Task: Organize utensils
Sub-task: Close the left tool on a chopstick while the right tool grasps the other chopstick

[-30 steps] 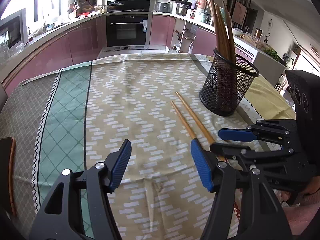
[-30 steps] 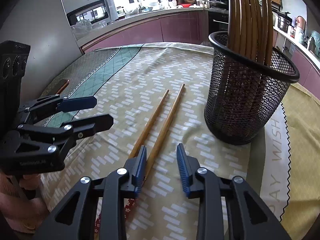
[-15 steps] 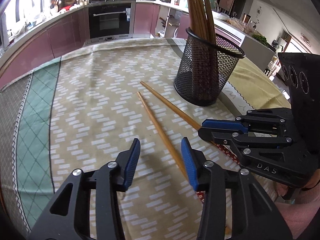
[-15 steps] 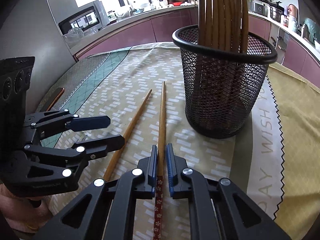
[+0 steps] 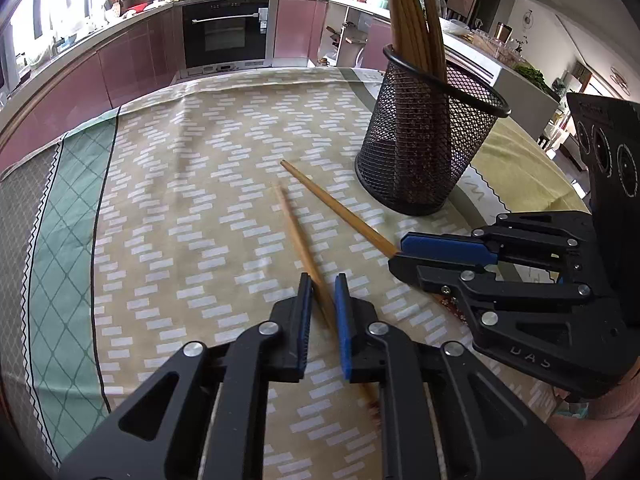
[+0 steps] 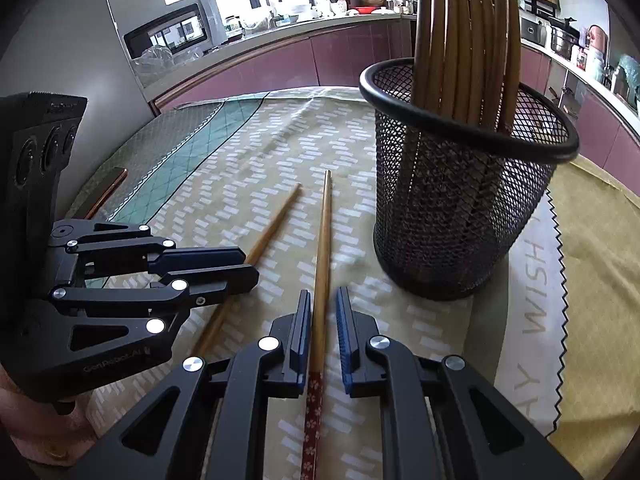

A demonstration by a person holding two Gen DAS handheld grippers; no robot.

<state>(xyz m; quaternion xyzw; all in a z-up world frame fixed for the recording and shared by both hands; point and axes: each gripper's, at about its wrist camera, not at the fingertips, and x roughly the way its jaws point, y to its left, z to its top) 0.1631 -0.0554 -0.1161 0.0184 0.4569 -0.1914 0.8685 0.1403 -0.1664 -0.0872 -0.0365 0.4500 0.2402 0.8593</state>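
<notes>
Left wrist view: left gripper (image 5: 321,292) has just closed, apparently on the near chopstick (image 5: 298,236); right gripper (image 6: 323,308) pinches the other chopstick (image 6: 323,248); both chopsticks look ready for the mesh holder (image 5: 424,152).

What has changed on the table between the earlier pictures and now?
Both grippers closed: the left gripper moved in and just shut on the left chopstick; the right gripper shut on the right chopstick. The mesh holder and tablecloth stayed as before.
</notes>
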